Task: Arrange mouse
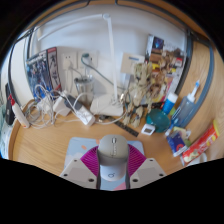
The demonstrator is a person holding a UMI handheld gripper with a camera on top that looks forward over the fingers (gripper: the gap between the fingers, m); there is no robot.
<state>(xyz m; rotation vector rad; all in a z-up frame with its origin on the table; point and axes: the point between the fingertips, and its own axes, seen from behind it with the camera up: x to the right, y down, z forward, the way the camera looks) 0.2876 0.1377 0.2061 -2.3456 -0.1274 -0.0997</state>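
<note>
Currently, the mouse [112, 152] is being held clamped in the hand-held gripper [112, 165] above the counter [60, 140]; it is probably best lowered level onto bare wood.

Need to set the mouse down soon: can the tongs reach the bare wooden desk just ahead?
Probably yes. The tongs hold the grey computer mouse, and the wooden desk ahead looks bare before the white power strip.

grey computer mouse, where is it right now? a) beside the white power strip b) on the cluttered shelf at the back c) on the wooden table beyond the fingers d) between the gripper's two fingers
d: the grey computer mouse sits between the gripper's pink-padded fingers, which close against its sides.
</note>
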